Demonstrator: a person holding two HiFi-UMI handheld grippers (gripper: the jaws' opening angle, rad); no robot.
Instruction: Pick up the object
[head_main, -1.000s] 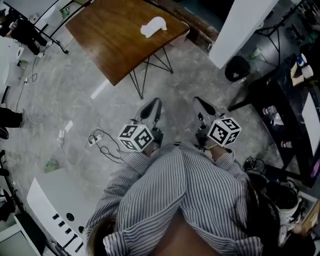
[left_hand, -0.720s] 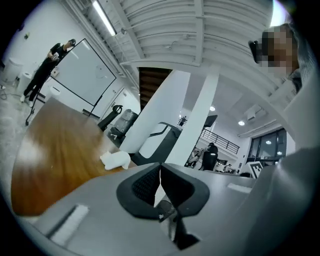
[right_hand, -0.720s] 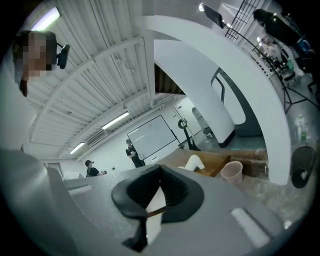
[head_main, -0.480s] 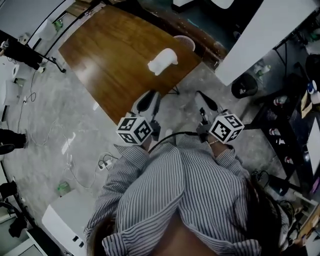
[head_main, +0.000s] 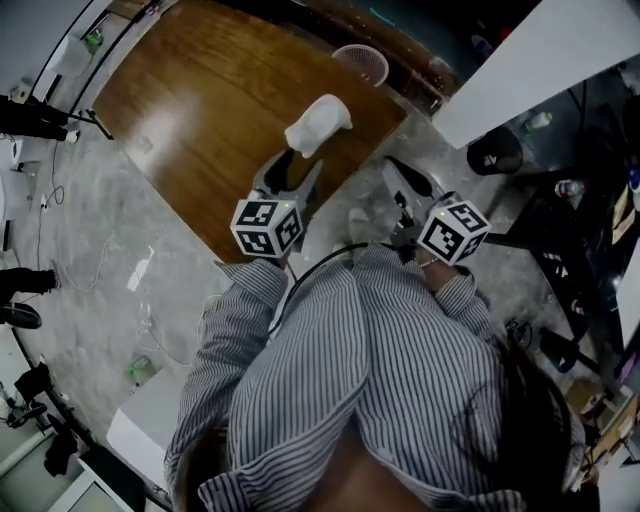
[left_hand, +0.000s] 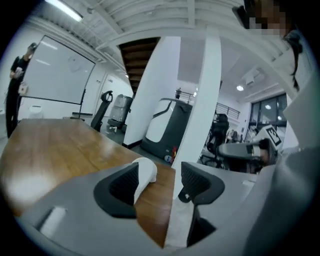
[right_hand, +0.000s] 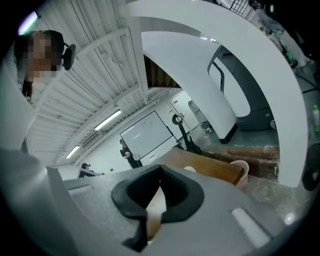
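The white lumpy object (head_main: 318, 124) lies on the brown wooden table (head_main: 200, 110), near its right-hand edge. My left gripper (head_main: 298, 168) is over the table edge just short of the object, and its jaws are opening with nothing between them. In the left gripper view the white object (left_hand: 146, 171) lies ahead on the table (left_hand: 55, 150), partly hidden behind the left jaw of the left gripper (left_hand: 159, 172). My right gripper (head_main: 398, 172) hangs to the right of the table corner, off the table. In its own view the right gripper (right_hand: 160, 171) is shut and empty.
A pink mesh basket (head_main: 360, 62) stands on the floor beyond the table's far corner and also shows as a basket (right_hand: 240, 172) in the right gripper view. A white pillar (head_main: 520, 60) and dark shelving (head_main: 590, 230) stand to the right. Cables lie on the grey floor (head_main: 90, 270) at the left.
The person has stepped up to the table, so the table and white object are much nearer. The left gripper has reached over the table edge and its jaws have parted. The right stays shut.
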